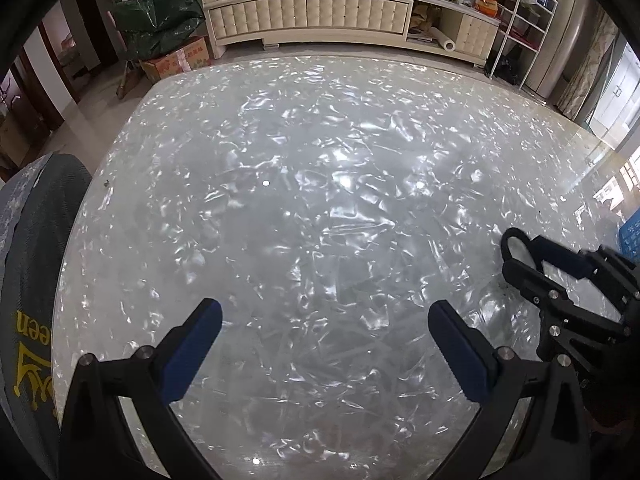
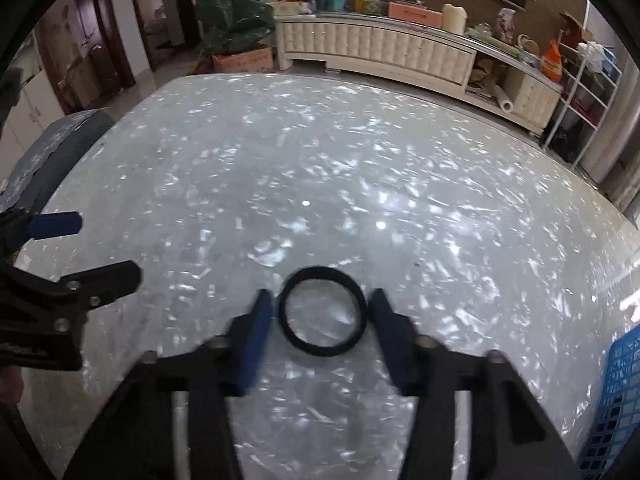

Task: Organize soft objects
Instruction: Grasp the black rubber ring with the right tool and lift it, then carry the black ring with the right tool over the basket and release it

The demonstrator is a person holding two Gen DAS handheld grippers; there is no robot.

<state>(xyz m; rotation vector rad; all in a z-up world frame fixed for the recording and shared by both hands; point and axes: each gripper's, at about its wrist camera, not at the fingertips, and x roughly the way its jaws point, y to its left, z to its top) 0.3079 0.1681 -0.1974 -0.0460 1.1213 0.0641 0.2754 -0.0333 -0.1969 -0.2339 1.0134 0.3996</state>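
A black elastic ring (image 2: 320, 273) lies flat and round on the glossy pearl-white table (image 2: 360, 152). My right gripper (image 2: 320, 296) points down over it with a blue pad at each side of the ring. The fingers (image 2: 256, 332) are blurred and the ring is not squeezed. From the left wrist view the ring (image 1: 507, 238) shows at the tips of the right gripper (image 1: 520, 254). My left gripper (image 1: 324, 308) is open over bare table (image 1: 320, 160) to the left, with nothing between its fingers. It also shows at the left edge of the right wrist view as the left gripper (image 2: 92, 248).
A blue plastic basket (image 2: 616, 400) stands at the table's right edge, also seen as the basket (image 1: 630, 236). A grey padded seat (image 1: 32, 320) touches the table's left side. Beyond the far edge are a cream cabinet (image 1: 308, 16), a green bag (image 1: 160, 20) and a white rack (image 1: 520, 24).
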